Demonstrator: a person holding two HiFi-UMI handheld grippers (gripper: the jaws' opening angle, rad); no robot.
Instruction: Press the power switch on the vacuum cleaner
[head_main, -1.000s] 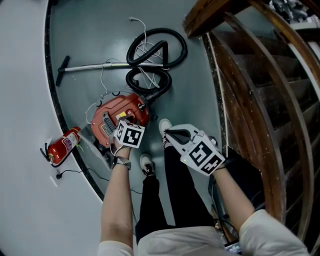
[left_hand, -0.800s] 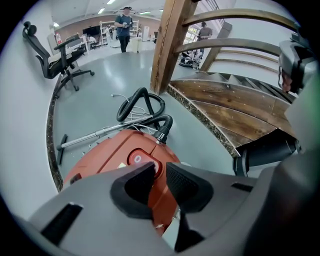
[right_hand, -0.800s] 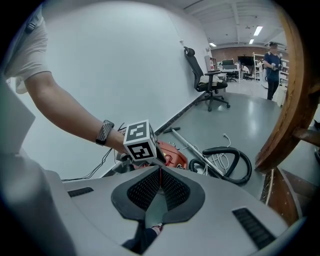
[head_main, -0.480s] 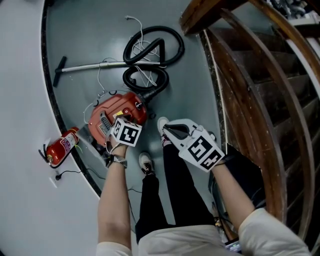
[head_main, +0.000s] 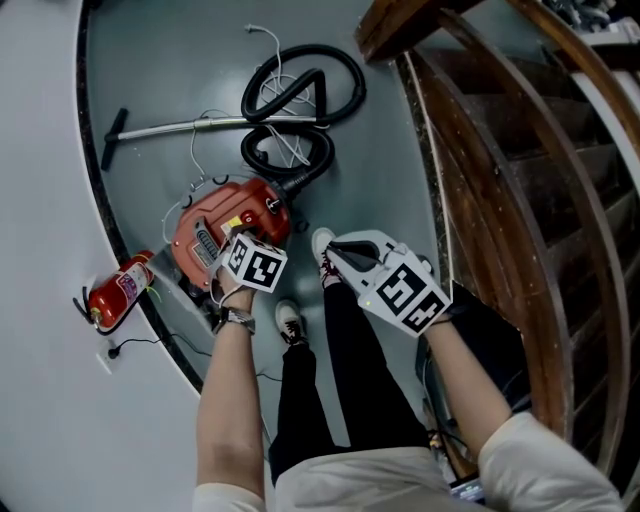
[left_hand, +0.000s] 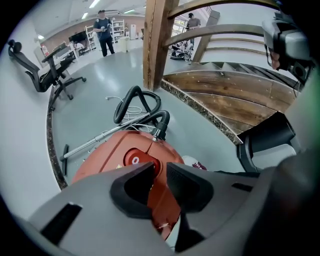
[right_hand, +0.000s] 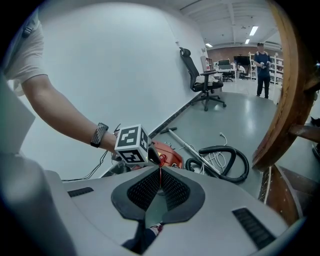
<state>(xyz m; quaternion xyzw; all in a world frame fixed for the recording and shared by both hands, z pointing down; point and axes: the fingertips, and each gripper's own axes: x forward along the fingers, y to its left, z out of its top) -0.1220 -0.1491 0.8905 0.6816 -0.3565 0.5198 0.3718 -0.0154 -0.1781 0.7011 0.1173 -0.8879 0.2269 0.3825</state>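
The red vacuum cleaner (head_main: 215, 225) lies on the grey floor (head_main: 390, 180), black hose (left_hand: 165, 118) behind it. My left gripper (left_hand: 160, 175) hovers close over it, fingers slightly spread, near the round power switch (left_hand: 135, 161); my right gripper (right_hand: 160, 182) fingers are pressed together

**Arms reach down: left jaws slightly parted, right jaws closed**

The left grey two-jaw gripper (left_hand: 159, 176) hangs low on a bare, outstretched left forearm (head_main: 232, 400). Its jaws stand a narrow gap apart, clamping nothing. The right grey two-jaw gripper (right_hand: 160, 184), alongside on a bare right forearm (head_main: 460, 385), has its ribbed pads (right_hand: 145, 190) pressed together.
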